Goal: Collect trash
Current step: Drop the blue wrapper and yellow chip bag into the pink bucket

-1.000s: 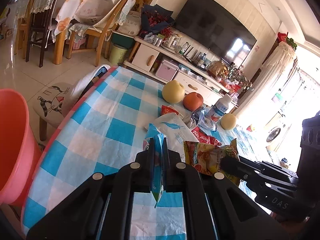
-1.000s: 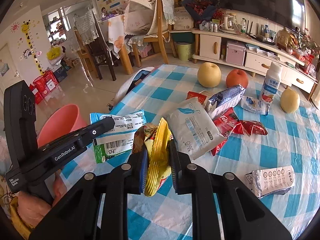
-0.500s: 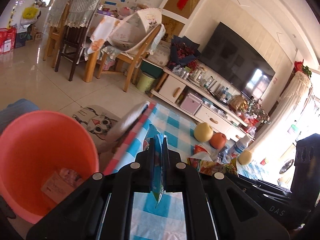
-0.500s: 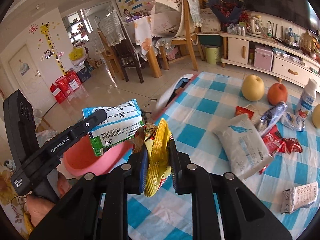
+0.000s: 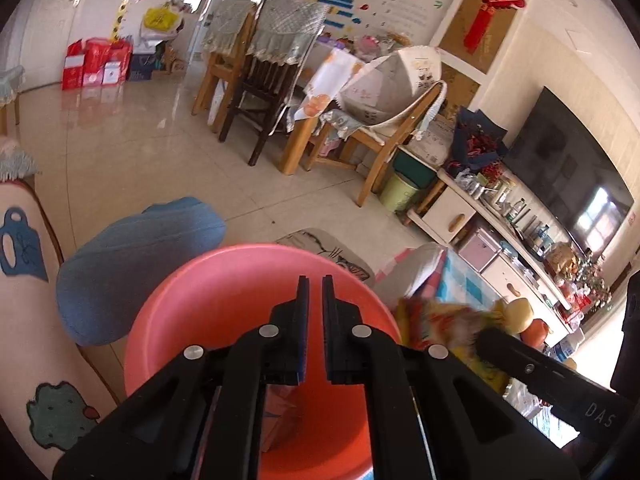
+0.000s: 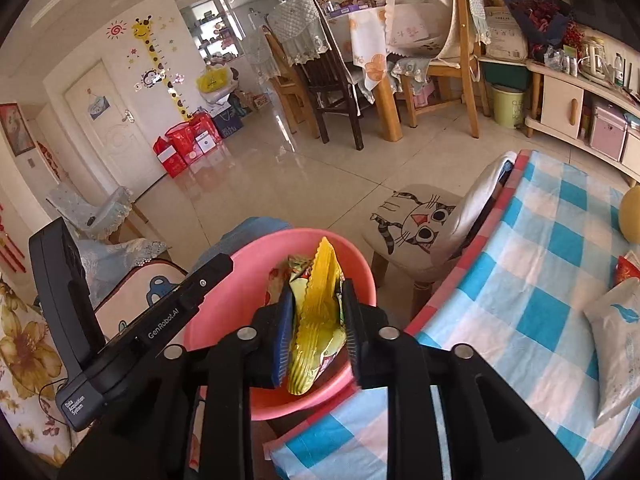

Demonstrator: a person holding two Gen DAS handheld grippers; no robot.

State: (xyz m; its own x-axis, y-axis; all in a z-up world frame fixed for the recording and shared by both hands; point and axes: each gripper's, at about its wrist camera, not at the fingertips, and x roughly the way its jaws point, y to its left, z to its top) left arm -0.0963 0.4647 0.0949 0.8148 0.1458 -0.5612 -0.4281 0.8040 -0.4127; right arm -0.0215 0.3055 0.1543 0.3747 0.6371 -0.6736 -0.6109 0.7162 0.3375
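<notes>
A pink plastic basin (image 5: pixel 224 312) sits beside the table, with some wrappers (image 5: pixel 280 412) in its bottom. My left gripper (image 5: pixel 311 284) hangs over the basin; its jaws stand a little apart and hold nothing. My right gripper (image 6: pixel 316 292) is shut on a yellow snack wrapper (image 6: pixel 320 320) and holds it above the basin (image 6: pixel 224 320) at the table's edge. The right gripper and its blurred wrapper (image 5: pixel 440 324) show at the right of the left wrist view. The left gripper's body (image 6: pixel 132 332) shows at the left of the right wrist view.
The table with a blue-checked cloth (image 6: pixel 540 280) carries a white packet (image 6: pixel 616 340), a red wrapper (image 6: pixel 626 270) and fruit (image 5: pixel 520 310). A cat-print stool (image 6: pixel 420 216) stands by the table. A blue cushion (image 5: pixel 132 264) lies on the floor next to the basin.
Both grippers swung left from the table to the basin. The left gripper has let go of the blue-and-white wrapper and its jaws have parted. The right still holds the yellow wrapper.
</notes>
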